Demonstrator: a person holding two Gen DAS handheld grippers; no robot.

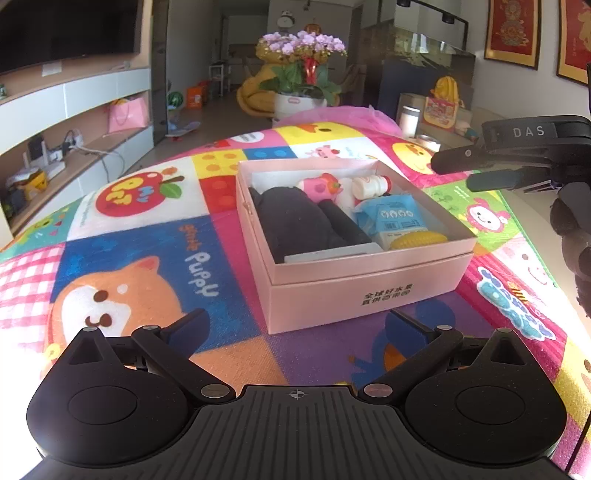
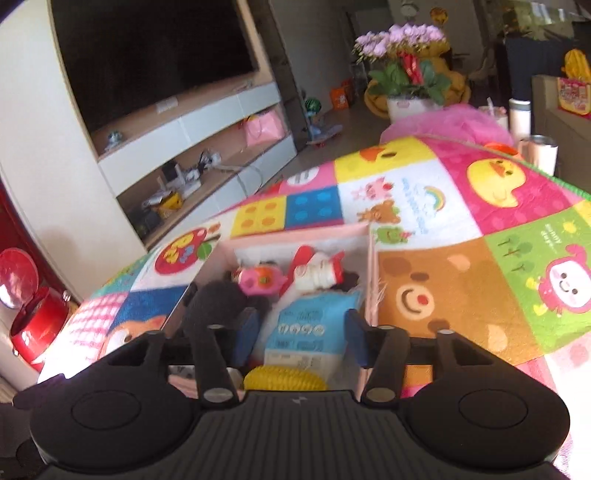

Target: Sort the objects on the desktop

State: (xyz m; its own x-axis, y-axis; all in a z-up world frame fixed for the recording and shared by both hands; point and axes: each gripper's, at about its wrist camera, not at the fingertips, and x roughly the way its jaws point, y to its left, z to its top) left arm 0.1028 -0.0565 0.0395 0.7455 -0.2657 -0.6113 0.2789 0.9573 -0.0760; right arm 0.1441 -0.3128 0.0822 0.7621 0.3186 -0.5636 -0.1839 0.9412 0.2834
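A: Pink cardboard box point(image 1: 369, 273), lid off, set on the surface under a patchwork cartoon mat point(image 1: 147, 236); contents?

B: Packed. Dark folded cloth point(image 1: 295, 221) along the left half. Pink toy point(image 1: 319, 186) and small white bottle point(image 1: 371, 184) toward the far wall. Light-blue packet point(image 1: 397, 218) on the right, lying flat. Yellow ribbed ball point(image 1: 417, 238) in the near right corner, touching the packet.

A: Left claw point(image 1: 295, 328)?

B: Fingers spread wide apart, nothing between, hovering above the mat just short of the near wall of the box.

A: Right claw point(image 2: 299, 339)?

B: Parted, blue pads either side of the light-blue packet point(image 2: 310, 325) without pressing on it; yellow ribbed ball point(image 2: 284, 378) just below, box wall point(image 2: 371, 280) beside the right finger. Seen from the left wrist view as black fingers point(image 1: 458, 160) entering from the right edge, above the right rim of the box, held by a gloved hand point(image 1: 572, 236).

A: Surroundings?

B: Potted purple flowers point(image 1: 303, 48) beyond the far end of the mat; dark television point(image 1: 66, 29) over shelves at left; red framed prints point(image 1: 513, 29) on the right wall.
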